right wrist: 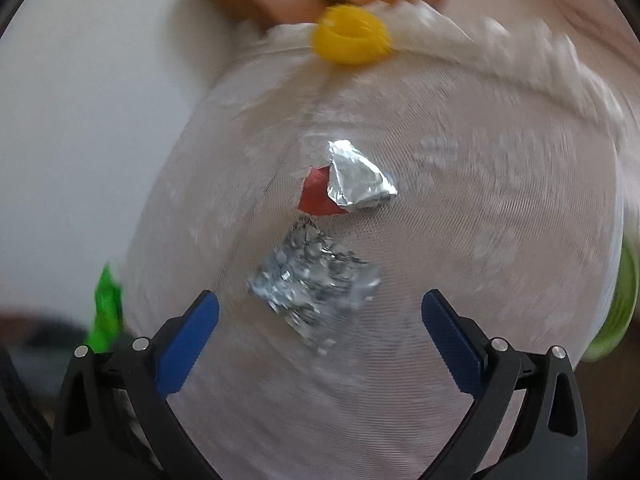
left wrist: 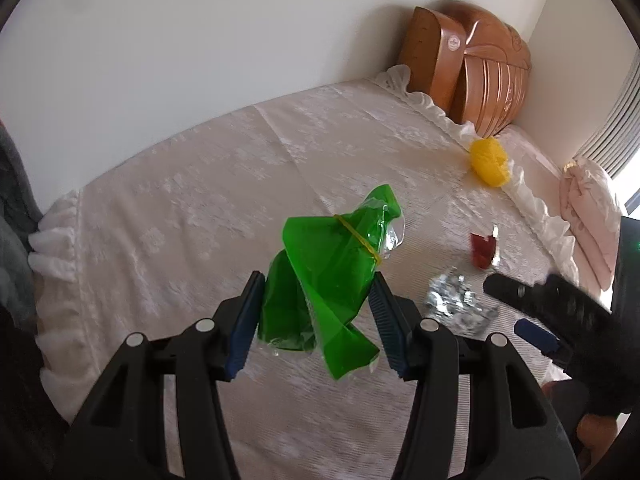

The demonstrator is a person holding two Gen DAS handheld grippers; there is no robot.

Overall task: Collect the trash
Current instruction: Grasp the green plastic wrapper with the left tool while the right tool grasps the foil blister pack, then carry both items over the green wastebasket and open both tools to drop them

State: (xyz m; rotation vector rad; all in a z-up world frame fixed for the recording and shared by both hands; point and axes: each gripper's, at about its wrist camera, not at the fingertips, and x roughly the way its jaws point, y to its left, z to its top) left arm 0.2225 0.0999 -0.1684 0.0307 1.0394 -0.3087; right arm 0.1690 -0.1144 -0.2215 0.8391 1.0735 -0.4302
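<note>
Your left claw [left wrist: 316,320] grips a green wrapper [left wrist: 320,272], its long axis running from 7 to 1 o'clock, lifted over the bed [left wrist: 200,184]. Your right claw [right wrist: 320,336] gapes wide and empty above crumpled foil [right wrist: 316,284]. At 12 o'clock from it lies a red-and-silver wrapper [right wrist: 344,186], then a yellow lump [right wrist: 350,40] by the headboard [left wrist: 472,72].

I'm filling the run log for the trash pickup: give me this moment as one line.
left gripper: shut on green bag | right gripper: open above crumpled foil | bed: red-silver wrapper, yellow piece
</note>
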